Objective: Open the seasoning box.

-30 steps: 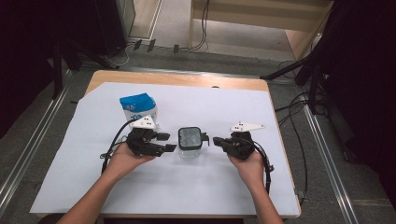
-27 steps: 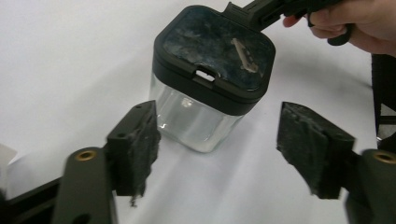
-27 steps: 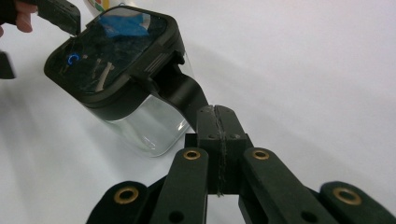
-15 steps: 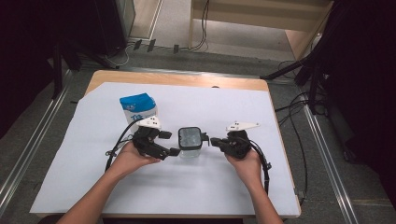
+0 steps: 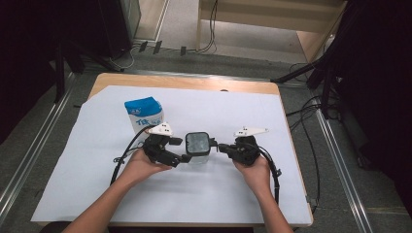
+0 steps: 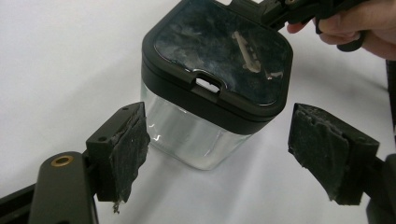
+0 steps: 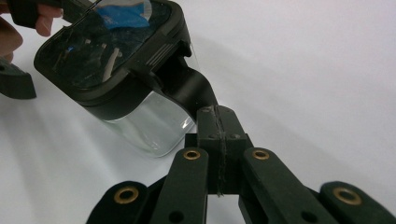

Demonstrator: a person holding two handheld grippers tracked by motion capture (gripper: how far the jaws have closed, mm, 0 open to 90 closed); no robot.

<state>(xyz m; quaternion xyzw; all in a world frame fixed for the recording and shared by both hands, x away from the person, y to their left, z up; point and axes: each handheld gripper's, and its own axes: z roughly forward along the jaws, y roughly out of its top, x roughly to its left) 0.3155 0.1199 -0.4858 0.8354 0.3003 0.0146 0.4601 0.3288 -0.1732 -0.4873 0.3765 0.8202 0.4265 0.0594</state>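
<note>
From the left of the bench (image 5: pixel 68 194), I see a blue and white carton (image 5: pixel 144 113) standing upright behind my left hand, untouched and not part of the present work. My left gripper (image 5: pixel 187 149) sits just left of the clear container (image 5: pixel 198 148), and in the left gripper view its fingers (image 6: pixel 128 149) are spread wide, one on each side of the container's clear wall and apart from it; they have just been opening, with the container between them but not pressed. The container stands upright near the middle of the bench, between my two grippers, with its black lid (image 6: pixel 219 51) seated on top and a small latch notch at the lid's near edge. On the right, my right gripper (image 5: pixel 219 147) has its fingers (image 7: pixel 219 126) pressed together, and they seem to pinch the black tab at the lid's hinge side, steadying the container. I judge the step in hand to be getting a fresh hold with the left while the right anchors the container, most likely ahead of opening the lid. Next I need to close the left fingers squarely on the clear wall, below the lid rim, without tipping the container or pulling against the right's hold.
</note>
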